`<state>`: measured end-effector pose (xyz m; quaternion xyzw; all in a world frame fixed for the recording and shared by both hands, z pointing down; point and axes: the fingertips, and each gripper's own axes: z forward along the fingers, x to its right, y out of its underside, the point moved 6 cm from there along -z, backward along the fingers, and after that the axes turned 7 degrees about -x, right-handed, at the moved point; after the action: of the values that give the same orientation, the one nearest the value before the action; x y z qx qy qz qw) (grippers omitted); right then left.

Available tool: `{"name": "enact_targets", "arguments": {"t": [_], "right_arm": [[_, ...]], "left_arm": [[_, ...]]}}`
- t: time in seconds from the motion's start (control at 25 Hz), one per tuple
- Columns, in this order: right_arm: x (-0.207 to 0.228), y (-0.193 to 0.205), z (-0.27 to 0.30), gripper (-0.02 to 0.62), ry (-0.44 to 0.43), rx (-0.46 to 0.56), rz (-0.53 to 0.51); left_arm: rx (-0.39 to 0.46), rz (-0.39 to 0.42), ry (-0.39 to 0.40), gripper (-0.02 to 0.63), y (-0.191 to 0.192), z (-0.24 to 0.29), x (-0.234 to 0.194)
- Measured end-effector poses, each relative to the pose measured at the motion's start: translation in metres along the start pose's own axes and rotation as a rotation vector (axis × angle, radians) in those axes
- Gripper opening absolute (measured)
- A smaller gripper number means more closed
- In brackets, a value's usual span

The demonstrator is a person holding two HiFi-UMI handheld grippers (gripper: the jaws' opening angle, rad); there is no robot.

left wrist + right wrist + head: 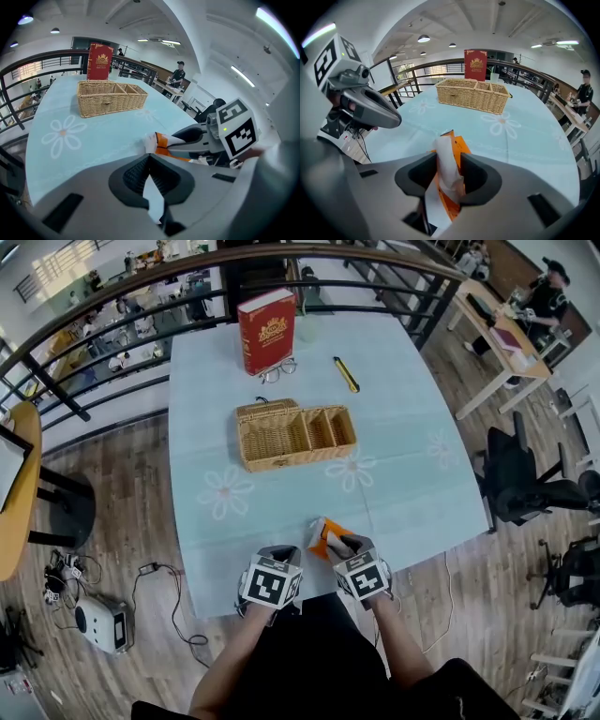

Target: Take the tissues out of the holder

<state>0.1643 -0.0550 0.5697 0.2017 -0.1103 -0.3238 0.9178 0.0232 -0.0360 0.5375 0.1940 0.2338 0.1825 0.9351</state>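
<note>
An orange tissue pack (322, 537) sits upright between the jaws of my right gripper (339, 543), just above the table's front edge. In the right gripper view a white tissue (444, 161) sticks up out of the orange pack (459, 146), and both fill the gap of the right gripper (449, 174), touching each side. My left gripper (281, 554) is close beside it on the left. Seen from its own camera, the left gripper (149, 176) is shut on a strip of white tissue (153, 201) that hangs down from its closed jaws.
A wicker basket (295, 434) with compartments stands mid-table on the pale blue flowered cloth (412, 474). Behind it are a red book (266, 331), glasses (277, 370), a yellow pen-like tool (346, 374) and a cup (307, 326). A railing runs behind the table.
</note>
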Motion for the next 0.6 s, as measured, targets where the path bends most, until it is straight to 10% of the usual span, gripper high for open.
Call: {"name": "enact_targets", "arguments": {"t": [0.6], "right_arm": [[-0.032,-0.026,-0.072,0.150,0.045,0.246,0.093]], "left_arm": [[0.032,0.017,0.003,0.002,0.001,-0.008,-0.003]]}}
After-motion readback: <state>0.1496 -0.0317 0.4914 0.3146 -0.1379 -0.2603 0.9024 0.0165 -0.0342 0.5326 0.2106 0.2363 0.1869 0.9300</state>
